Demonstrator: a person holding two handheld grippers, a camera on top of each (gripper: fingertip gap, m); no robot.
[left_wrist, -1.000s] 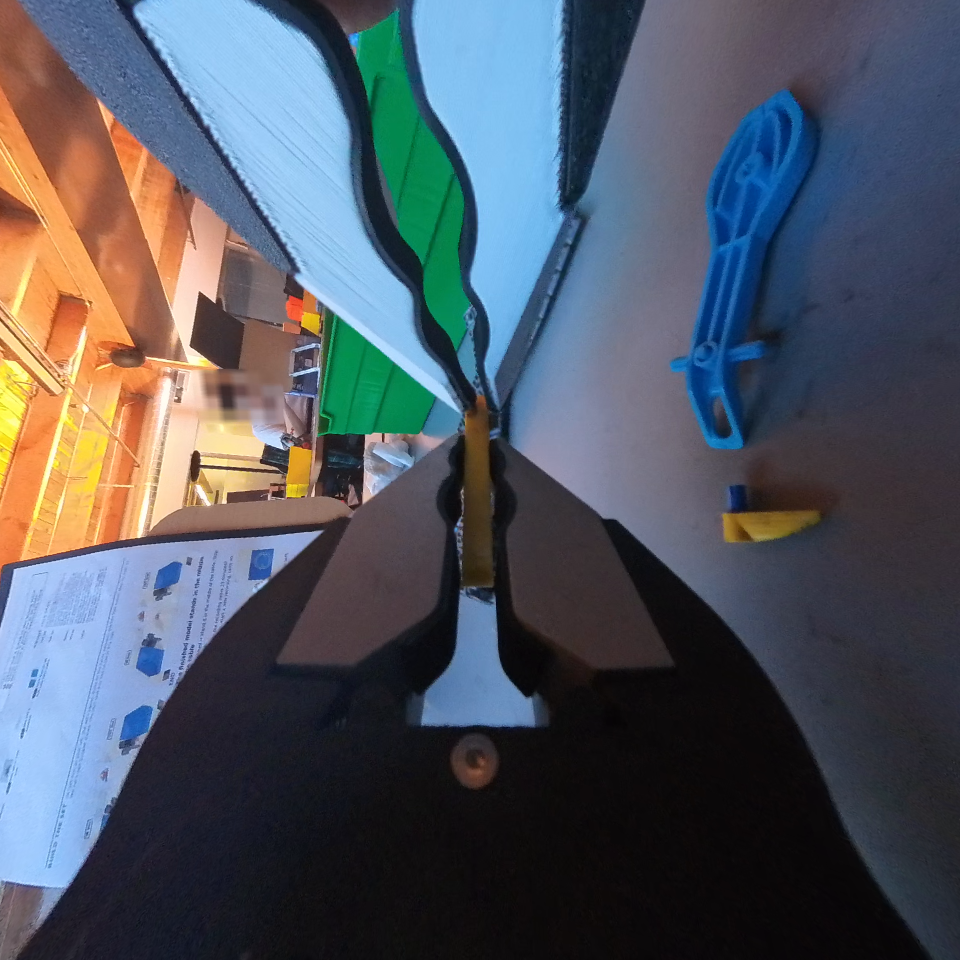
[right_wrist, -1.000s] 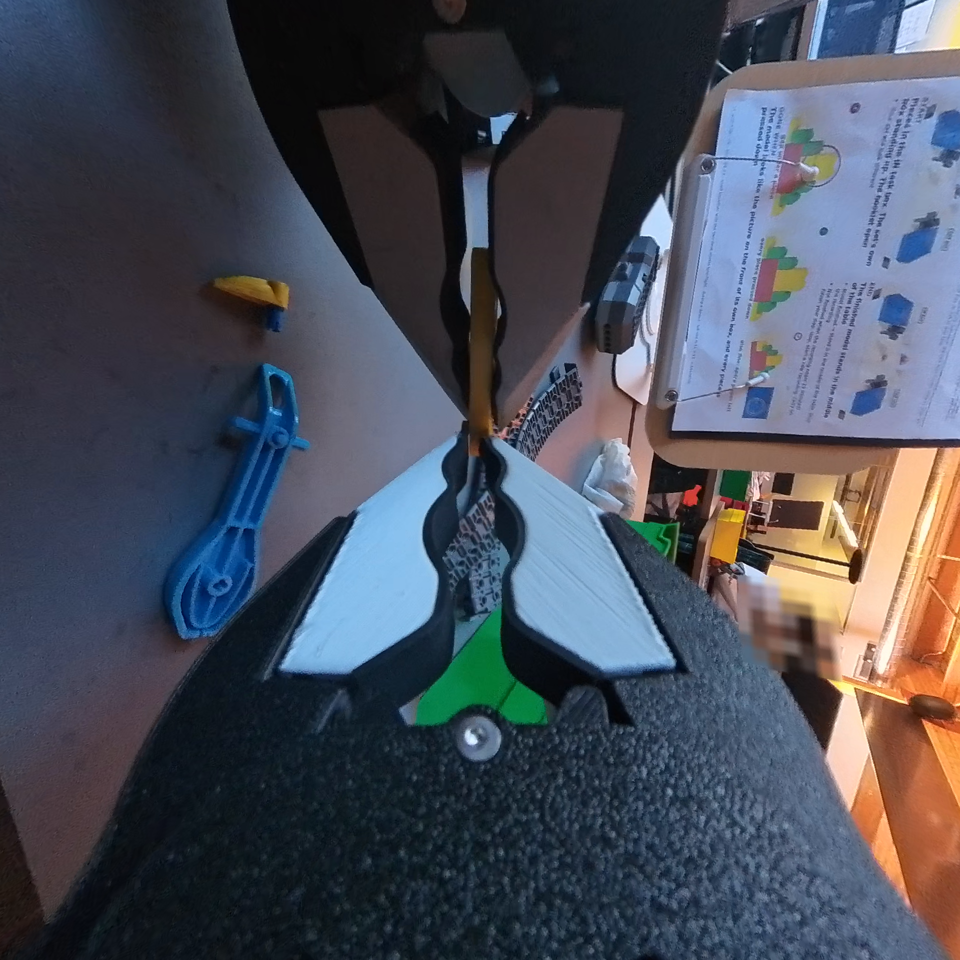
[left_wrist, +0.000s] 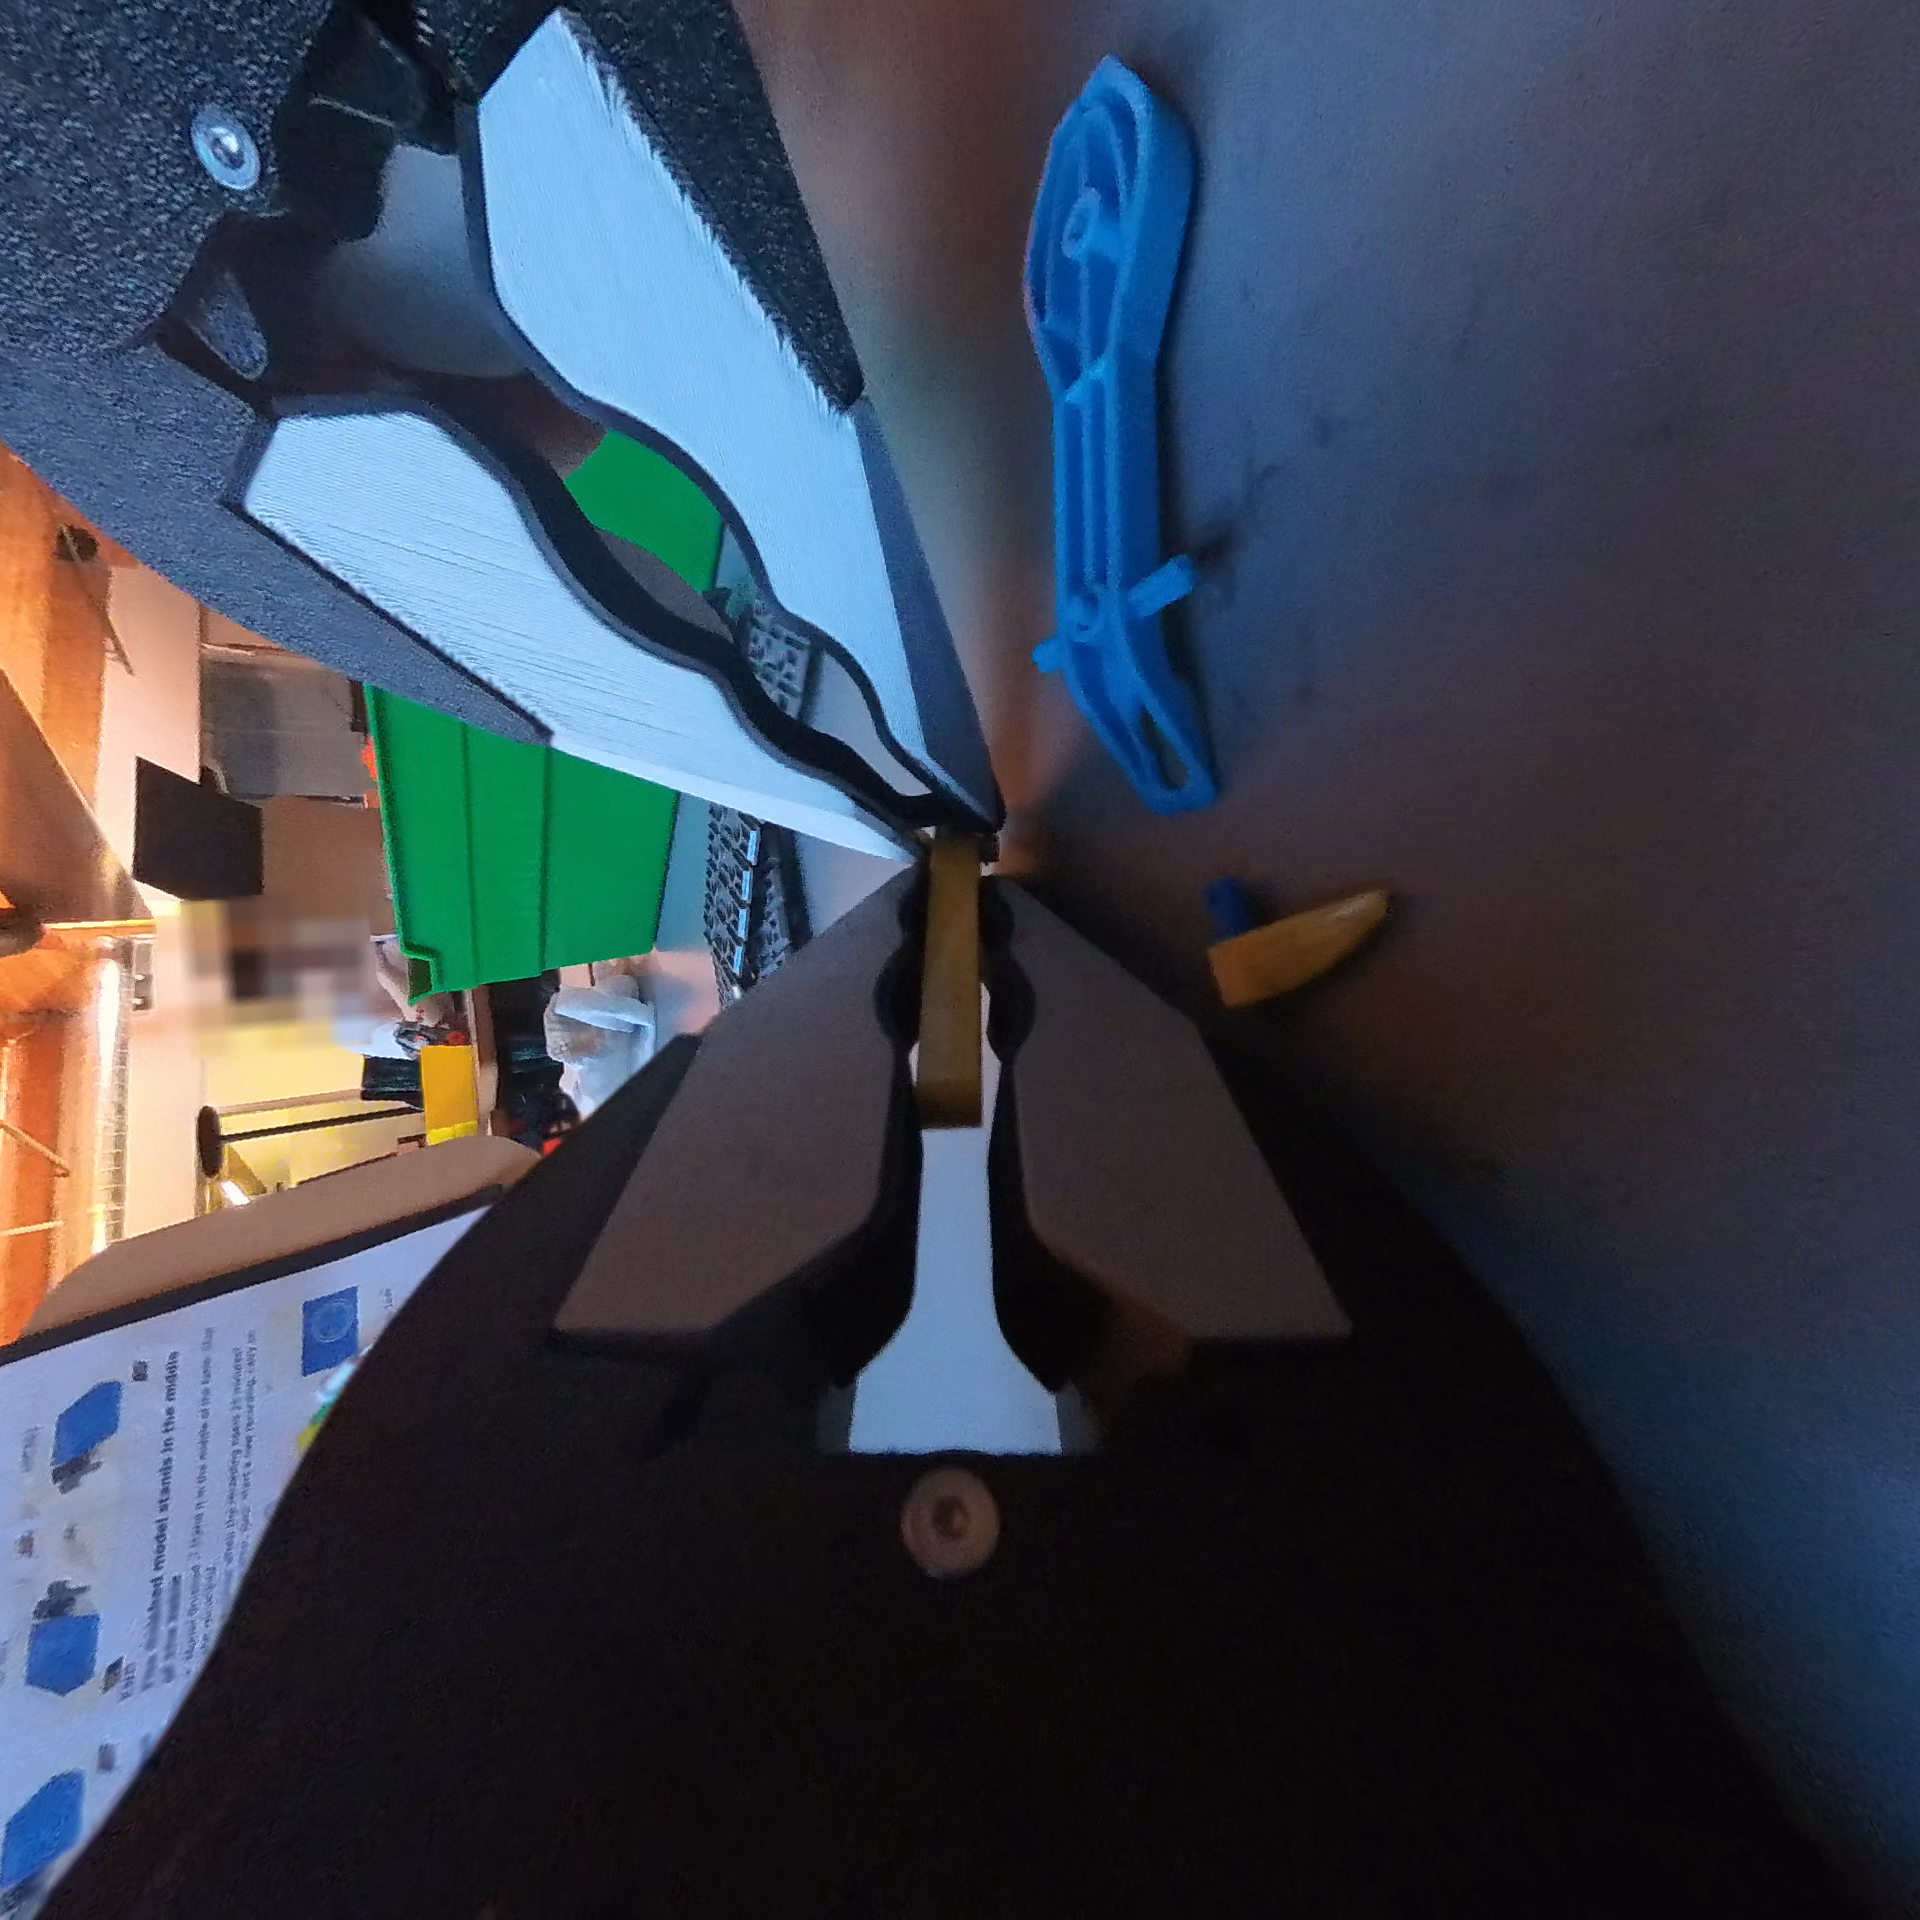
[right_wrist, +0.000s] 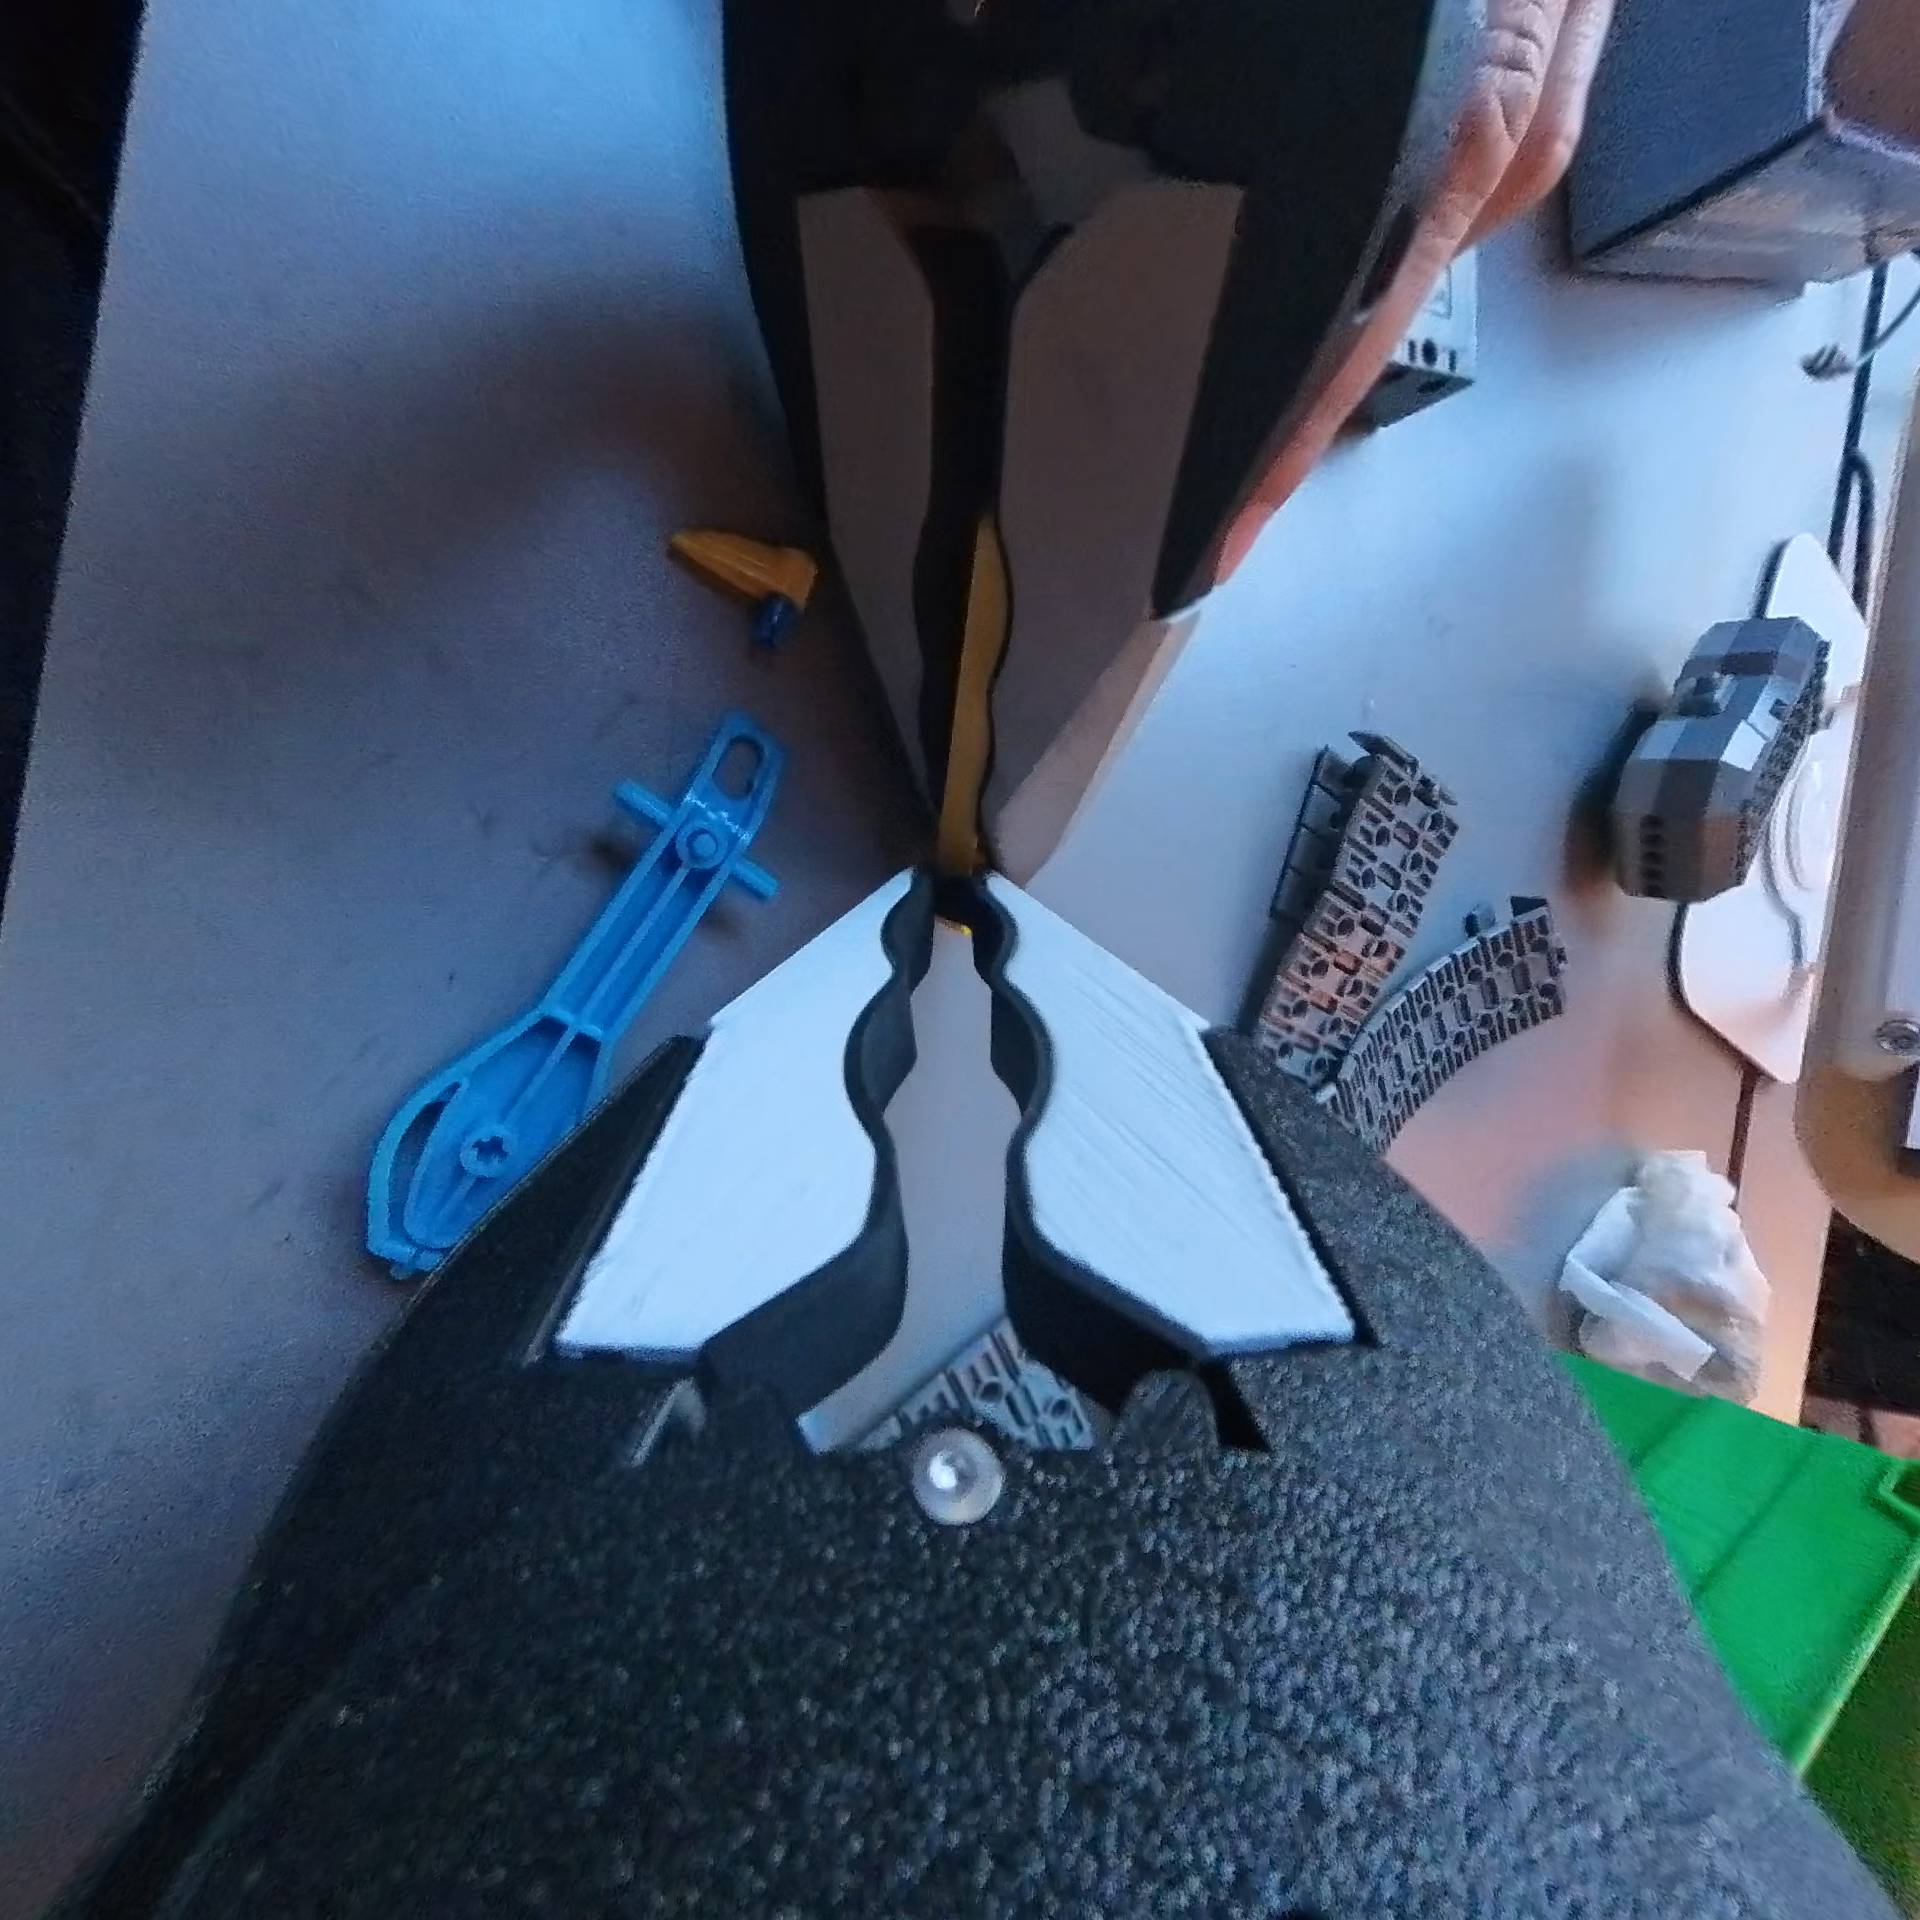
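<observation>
A thin flat yellow plastic strip (left_wrist: 948, 997) is clamped in the left tongs (left_wrist: 951, 883), its far end pinched by the right tongs (right_wrist: 958, 902), above the grey surface (left_wrist: 1558, 727) where a blue plastic lever tool (left_wrist: 1117, 416) and a small yellow wedge piece (left_wrist: 1299, 943) lie near each other.

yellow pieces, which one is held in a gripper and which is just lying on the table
The thin yellow strip is clamped in the left gripper, its far end at the right gripper tips. The yellow wedge piece with a blue peg lies loose on the table.
</observation>
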